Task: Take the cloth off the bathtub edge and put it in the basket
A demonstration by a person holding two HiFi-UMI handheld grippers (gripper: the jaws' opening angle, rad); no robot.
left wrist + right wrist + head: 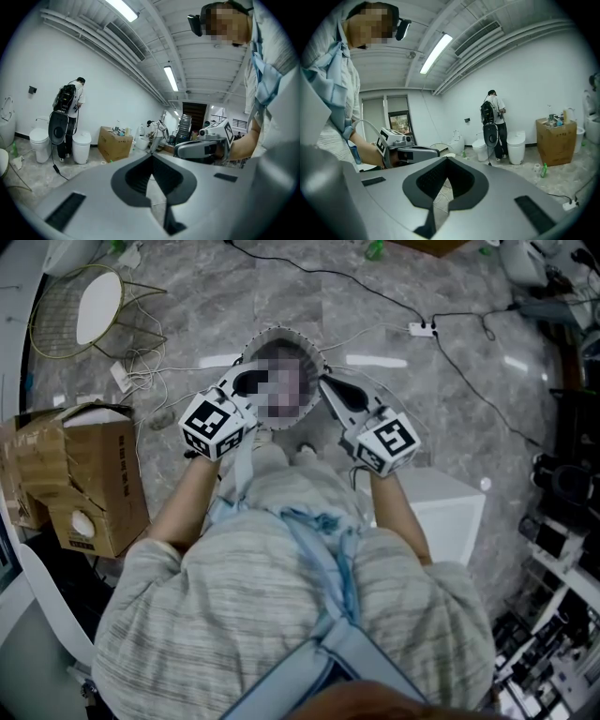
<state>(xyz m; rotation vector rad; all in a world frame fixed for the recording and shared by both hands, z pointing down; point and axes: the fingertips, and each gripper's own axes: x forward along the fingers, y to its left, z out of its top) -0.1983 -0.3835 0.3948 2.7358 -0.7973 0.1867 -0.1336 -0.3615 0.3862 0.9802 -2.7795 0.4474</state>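
Seen from the head view, a round basket point(281, 331) with a pleated white rim stands on the marble floor just ahead of me. My left gripper point(251, 376) and right gripper point(324, 382) are held up over it, one at each side, jaws pointing inward. In the left gripper view the left gripper point(151, 158) is shut with nothing between its jaws, and the right gripper point(201, 146) shows beyond it. The right gripper point(446, 163) is likewise shut and empty in its own view, facing the left gripper point(405, 151). No cloth shows in any view.
A torn cardboard box point(89, 474) stands at the left and a gold wire stand point(84, 306) at the back left. A white block point(441, 502) is at my right, with cables and a power strip point(422, 329) beyond. A person point(493, 117) stands by toilets point(480, 149) at the wall.
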